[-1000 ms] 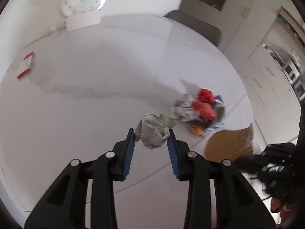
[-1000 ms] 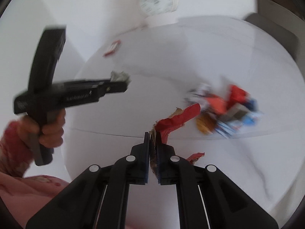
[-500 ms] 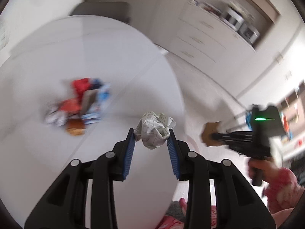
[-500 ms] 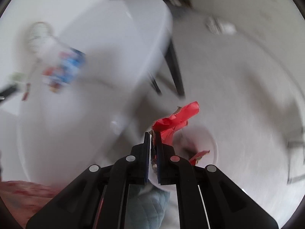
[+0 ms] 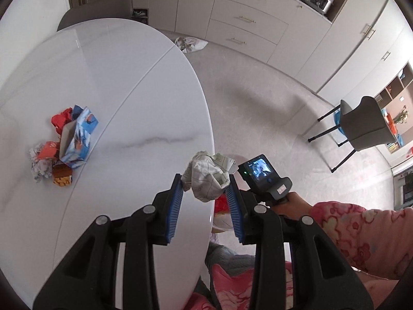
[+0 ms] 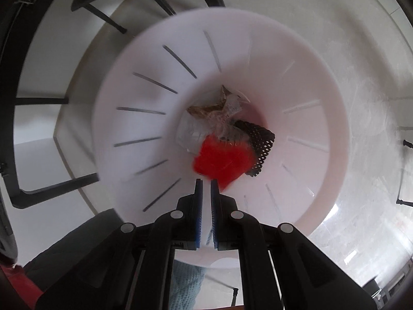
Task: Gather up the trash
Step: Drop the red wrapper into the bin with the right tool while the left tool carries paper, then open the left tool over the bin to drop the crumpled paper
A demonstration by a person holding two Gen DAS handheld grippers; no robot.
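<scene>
Red wrapper [image 6: 222, 161] drops into the white bin [image 6: 322, 118] below the slightly parted, empty right gripper [image 6: 206, 180]; the left gripper [image 5: 206, 183] grips crumpled paper [image 5: 207, 178] at the table [image 5: 129, 90] edge, likely next.

Red wrapper [image 6: 222, 161]: smeared by motion in the middle of the right wrist view, edges unreadable.
Bin [image 6: 322, 98]: near rim hidden behind the right tongs [image 6: 206, 184] at lower centre.
Right tongs, left wrist view: only the handle shows, tips hidden behind the crumpled paper [image 5: 207, 178].
Bench [image 5: 129, 103]: cut off at the left edge.
</scene>
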